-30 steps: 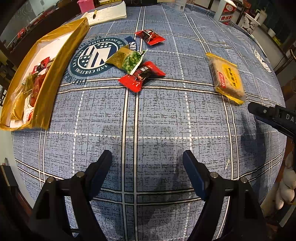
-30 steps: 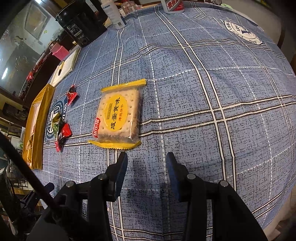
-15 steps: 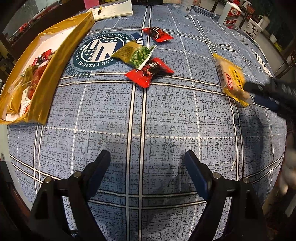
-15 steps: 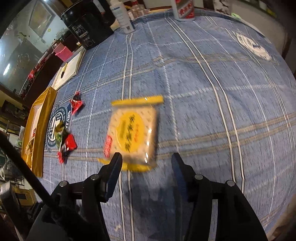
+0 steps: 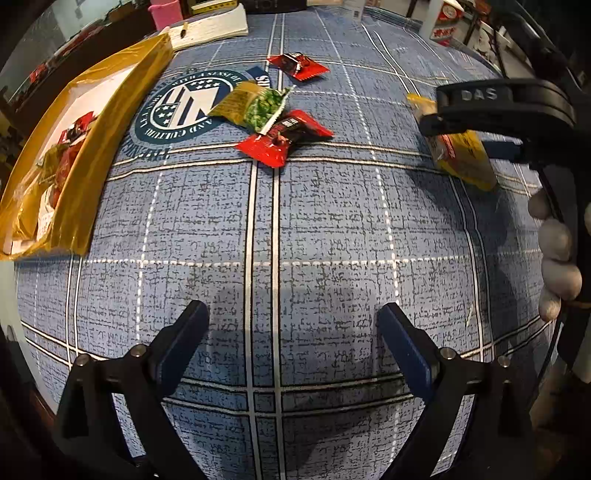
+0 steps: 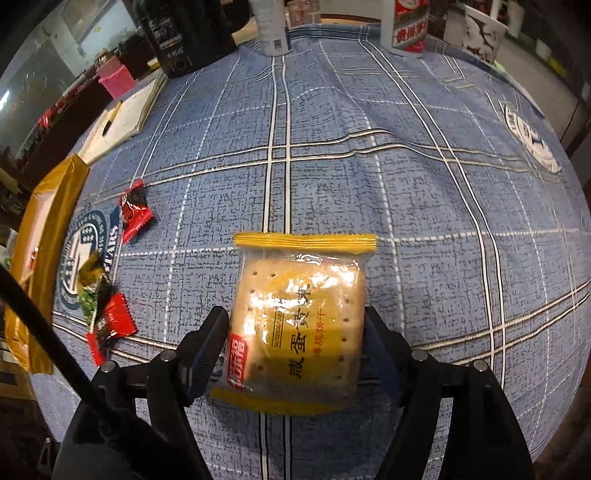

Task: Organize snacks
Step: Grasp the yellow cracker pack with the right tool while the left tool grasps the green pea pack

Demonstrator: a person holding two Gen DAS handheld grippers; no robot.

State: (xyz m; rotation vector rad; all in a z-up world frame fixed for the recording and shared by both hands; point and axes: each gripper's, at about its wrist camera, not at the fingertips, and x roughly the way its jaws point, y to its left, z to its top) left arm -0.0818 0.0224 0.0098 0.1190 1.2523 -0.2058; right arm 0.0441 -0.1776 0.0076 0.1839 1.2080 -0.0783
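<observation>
A yellow cracker packet lies on the blue plaid tablecloth between the open fingers of my right gripper; the jaws straddle its sides without squeezing. It shows in the left wrist view partly under the right gripper. My left gripper is open and empty above bare cloth. A red packet, a green pea packet and another red packet lie ahead. A gold tray at left holds several snacks.
A notebook with a pen, a pink cup, a black kettle, a white bottle and a red-white box stand at the table's far edge. The table edge curves away on the right.
My right gripper has moved forward over the cracker packet, which now sits between its fingers. The left gripper has edged slightly closer to the snacks.
</observation>
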